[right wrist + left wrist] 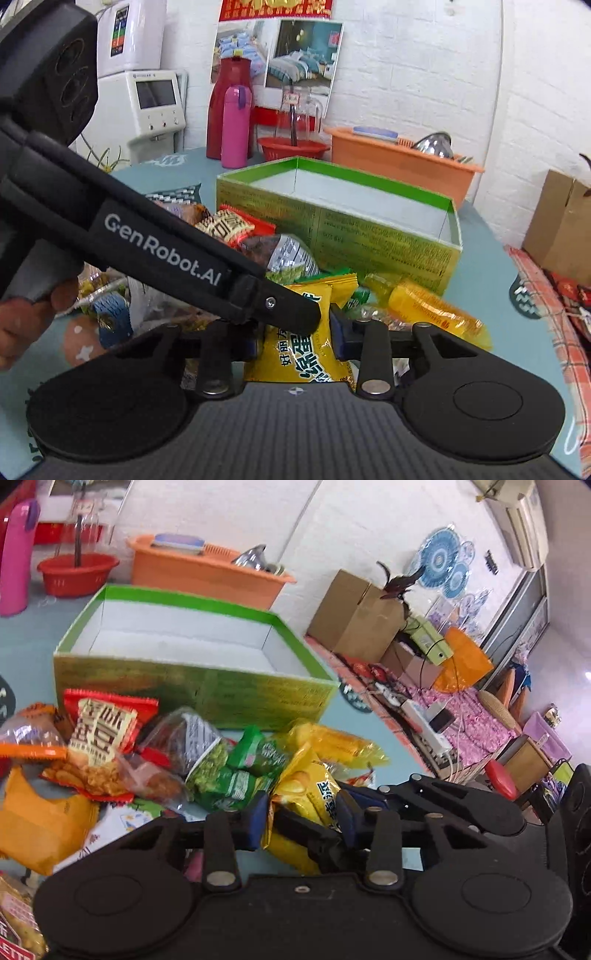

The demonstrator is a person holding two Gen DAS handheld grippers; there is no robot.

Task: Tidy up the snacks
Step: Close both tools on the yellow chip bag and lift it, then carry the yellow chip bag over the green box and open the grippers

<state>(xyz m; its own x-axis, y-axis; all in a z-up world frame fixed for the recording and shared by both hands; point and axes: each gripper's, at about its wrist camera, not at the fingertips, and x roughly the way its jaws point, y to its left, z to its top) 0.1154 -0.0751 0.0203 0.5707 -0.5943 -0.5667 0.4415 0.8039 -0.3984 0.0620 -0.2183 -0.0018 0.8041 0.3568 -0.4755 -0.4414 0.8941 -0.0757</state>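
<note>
Left tool (303,821) pinching a yellow snack packet (306,801) between its blue pads, just above the heap. Right tool (295,338) likewise clamped on a yellow packet with green lettering (310,354), pads pressing on both its edges; left tool's black arm (159,254) crossing over it from the upper left, tip resting on the same packet. No telling for certain whether both views show 1 packet, though it looks so. Snack heap (166,760) spread on the blue table (476,288): red-and-cream bean packet (99,734), green pea packets (236,775), orange pouch (40,823), long yellow packets (432,310). Green box (192,690) standing open just behind the heap, white inside, nothing in it. Farther back: pink flask (236,125), red basket (293,147), orange tub (399,160).
</note>
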